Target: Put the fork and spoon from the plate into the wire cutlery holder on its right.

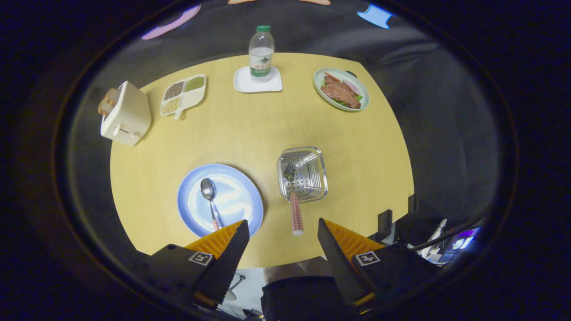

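Observation:
A blue plate (232,196) lies on the wooden table just ahead of my left finger. A spoon (208,191) rests on it, bowl pointing away, its checked handle running toward that finger. To the plate's right stands the wire cutlery holder (312,178). The fork (293,196) lies in it, tines inside and its red-checked handle sticking out over the near rim toward me. My gripper (282,232) hovers open above the table's near edge, nothing between its fingers; the fork handle's end lies just ahead of the gap.
Beyond these, a toaster (127,113) with bread stands at the far left, a divided dish of grains (184,94) beside it, a water bottle (261,53) on a white coaster (247,84), and a plate of meat (341,89) at the far right.

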Demonstrator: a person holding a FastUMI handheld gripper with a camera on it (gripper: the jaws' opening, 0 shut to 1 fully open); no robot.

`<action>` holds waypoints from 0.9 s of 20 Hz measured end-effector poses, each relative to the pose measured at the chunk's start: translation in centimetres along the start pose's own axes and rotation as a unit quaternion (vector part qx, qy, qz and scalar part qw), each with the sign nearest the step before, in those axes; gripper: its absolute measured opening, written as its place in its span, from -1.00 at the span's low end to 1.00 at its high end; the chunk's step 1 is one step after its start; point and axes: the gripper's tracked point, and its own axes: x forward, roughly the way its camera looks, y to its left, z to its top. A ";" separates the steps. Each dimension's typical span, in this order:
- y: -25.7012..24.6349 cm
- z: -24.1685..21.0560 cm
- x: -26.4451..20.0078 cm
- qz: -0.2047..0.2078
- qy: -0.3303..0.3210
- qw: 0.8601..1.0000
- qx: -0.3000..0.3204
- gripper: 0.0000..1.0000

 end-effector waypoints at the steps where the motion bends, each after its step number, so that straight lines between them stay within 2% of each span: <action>1: 0.8 -0.6 -0.8 -0.001 -0.012 1.000 -0.011 0.98; 6: 6.4 -3.3 -3.1 0.003 -0.068 0.994 -0.082 0.98; 9: 9.5 -5.0 -2.4 0.008 -0.094 0.989 -0.113 0.97; 14: 12.8 -6.7 0.4 0.032 -0.145 0.985 -0.087 0.96; 18: 13.6 -6.8 3.4 0.041 -0.195 0.979 -0.048 0.96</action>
